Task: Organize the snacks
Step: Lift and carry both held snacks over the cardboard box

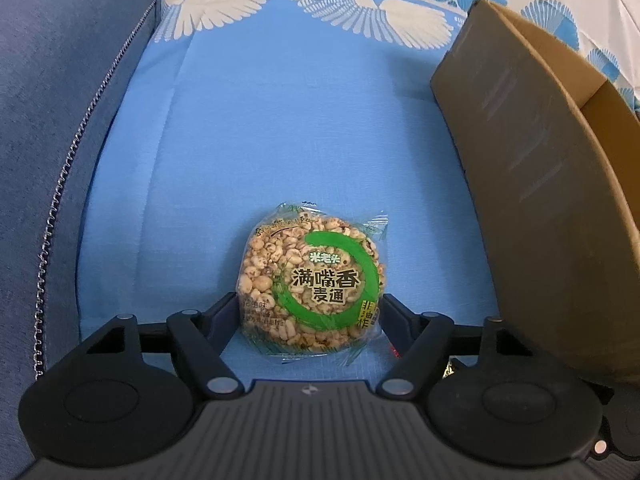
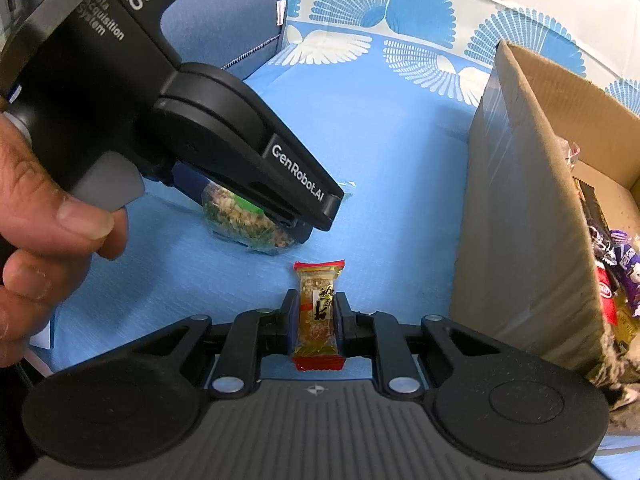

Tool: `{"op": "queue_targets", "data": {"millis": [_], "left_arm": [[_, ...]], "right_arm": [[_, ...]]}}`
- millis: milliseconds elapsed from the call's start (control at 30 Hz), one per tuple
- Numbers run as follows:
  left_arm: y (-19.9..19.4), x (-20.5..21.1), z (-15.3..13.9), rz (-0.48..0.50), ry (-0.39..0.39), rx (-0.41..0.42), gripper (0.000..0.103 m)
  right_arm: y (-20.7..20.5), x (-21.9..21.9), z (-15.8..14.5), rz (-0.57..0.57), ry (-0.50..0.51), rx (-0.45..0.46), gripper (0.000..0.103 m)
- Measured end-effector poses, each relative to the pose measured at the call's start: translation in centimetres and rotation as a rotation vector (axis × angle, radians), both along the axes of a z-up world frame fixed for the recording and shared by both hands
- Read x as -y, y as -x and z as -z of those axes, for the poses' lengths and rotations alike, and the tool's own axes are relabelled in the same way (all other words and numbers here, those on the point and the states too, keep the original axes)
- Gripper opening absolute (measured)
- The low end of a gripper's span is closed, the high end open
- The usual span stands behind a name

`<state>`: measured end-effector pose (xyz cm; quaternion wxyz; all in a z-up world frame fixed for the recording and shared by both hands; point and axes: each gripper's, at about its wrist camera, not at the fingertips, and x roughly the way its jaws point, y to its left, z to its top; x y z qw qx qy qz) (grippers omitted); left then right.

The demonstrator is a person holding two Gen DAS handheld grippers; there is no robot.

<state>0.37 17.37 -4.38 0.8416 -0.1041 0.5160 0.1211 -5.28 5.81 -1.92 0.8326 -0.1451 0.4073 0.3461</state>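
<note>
A: What is seen at the left hand-held gripper (image 1: 310, 312)?

B: Its jaws are set wide, one on each side of a round puffed-grain cake (image 1: 312, 280) in clear wrap with a green ring. Whether the pads are pressed against the wrapper cannot be told. The cake is laid on the blue patterned bedsheet (image 1: 280, 120), near the middle, with the blue padded edge (image 1: 60, 120) at the left.

A: And the right hand-held gripper (image 2: 314, 316)?

B: It is nearly closed, and a small red-ended snack bar (image 2: 318, 316) is clamped lengthwise between its pads, low over the sheet.

A: Where is the box?

B: A brown cardboard box (image 2: 532, 200) is stood on the sheet at the right. Several wrapped snacks (image 2: 616, 280) are seen inside it, against its near wall.

A: Is anything else shown?

B: In the right wrist view, the left tool is gripped by a person's hand (image 2: 44, 208) at the near left.
</note>
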Motion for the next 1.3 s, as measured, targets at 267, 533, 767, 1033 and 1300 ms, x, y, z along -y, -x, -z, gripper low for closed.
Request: {"op": "queue_targets", "data": {"millis": [267, 533, 767, 1033, 1300], "left_arm": [[0.5, -0.6, -1.8, -0.042, -0.001, 0.093, 0.079], [0.9, -1.1, -4.2, -0.087, 0.018, 0.227, 0.079], [1.4, -1.1, -6.6, -0.127, -0.026, 0.371, 0.079], [1.5, -0.3, -8.1, -0.114, -0.073, 0.461, 0.079], [1.6, 0.2, -8.7, -0.107, -0.066, 0.522, 0.079]], "right_arm": [[0.3, 0.6, -1.3, 0.005, -0.035, 0.057, 0.018], [0.6, 1.2, -3.1, 0.005, -0.090, 0.142, 0.018], [1.0, 2.3, -5.6, 0.005, -0.166, 0.243, 0.018], [0.8, 3.4, -7.1, 0.017, -0.227, 0.289, 0.018], [0.5, 4.4, -8.1, 0.040, -0.269, 0.330, 0.018]]}}
